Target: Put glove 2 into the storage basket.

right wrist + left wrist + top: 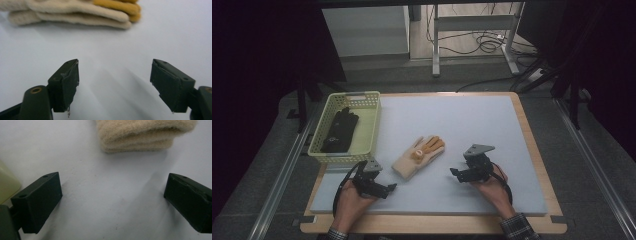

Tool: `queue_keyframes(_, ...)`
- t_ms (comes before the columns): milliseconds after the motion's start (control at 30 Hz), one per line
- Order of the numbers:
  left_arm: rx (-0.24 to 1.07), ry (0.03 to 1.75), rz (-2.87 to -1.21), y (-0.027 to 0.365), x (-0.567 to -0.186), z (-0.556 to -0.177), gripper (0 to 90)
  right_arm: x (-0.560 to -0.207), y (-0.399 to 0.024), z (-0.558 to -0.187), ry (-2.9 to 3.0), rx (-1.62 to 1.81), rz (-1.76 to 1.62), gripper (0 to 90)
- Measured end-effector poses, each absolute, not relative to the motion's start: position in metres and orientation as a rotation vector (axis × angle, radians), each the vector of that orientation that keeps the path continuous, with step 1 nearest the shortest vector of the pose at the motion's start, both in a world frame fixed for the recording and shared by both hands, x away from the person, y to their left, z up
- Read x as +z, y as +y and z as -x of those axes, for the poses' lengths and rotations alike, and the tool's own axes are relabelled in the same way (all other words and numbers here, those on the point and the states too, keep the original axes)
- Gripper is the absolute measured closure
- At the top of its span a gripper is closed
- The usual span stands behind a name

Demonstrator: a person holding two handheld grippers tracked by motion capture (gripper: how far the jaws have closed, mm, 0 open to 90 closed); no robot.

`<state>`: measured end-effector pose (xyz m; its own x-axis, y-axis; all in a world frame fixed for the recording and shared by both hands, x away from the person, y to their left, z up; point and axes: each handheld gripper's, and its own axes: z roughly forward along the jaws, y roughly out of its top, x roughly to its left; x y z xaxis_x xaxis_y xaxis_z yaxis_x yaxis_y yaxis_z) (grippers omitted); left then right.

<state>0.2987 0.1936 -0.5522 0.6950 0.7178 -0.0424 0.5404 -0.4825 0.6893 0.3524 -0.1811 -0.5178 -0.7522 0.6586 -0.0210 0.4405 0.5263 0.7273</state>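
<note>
While I hold a gripper in each hand over the near part of the grey mat, a cream glove lies flat on the mat between them, a little farther from me than either tool. Its cuff points toward my left side and its fingers, tipped in mustard yellow, point away to the right; a small yellow-brown patch sits on the back of it. My left gripper rests low at the near left of the mat with its jaws spread wide and nothing between them; in the left gripper view the glove's folded cuff edge lies just ahead of the jaws, not touching them, and a pale yellow corner shows at the left edge. My right gripper is near the mat at the right, jaws also wide apart and empty, aimed toward the glove; in the right gripper view the glove lies ahead across the top, yellow fingertips to the right, apart from the jaws. A pale yellow basket stands at the far left edge of the mat, with a black glove lying inside it. The mat sits on a wooden board.
</note>
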Motion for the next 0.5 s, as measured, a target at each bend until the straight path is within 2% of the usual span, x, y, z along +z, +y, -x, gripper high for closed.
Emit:
queue_keyframes(300,0.326,0.956,-2.204,0.194,-0.552,-0.299,1.5,-0.529,-0.212,-0.351,2.438,1.041,-0.995,14.7)
queue_keyframes(500,0.319,0.951,-2.222,0.191,-0.548,-0.299,2.7,-0.533,-0.215,-0.349,2.436,1.022,-0.989,13.2)
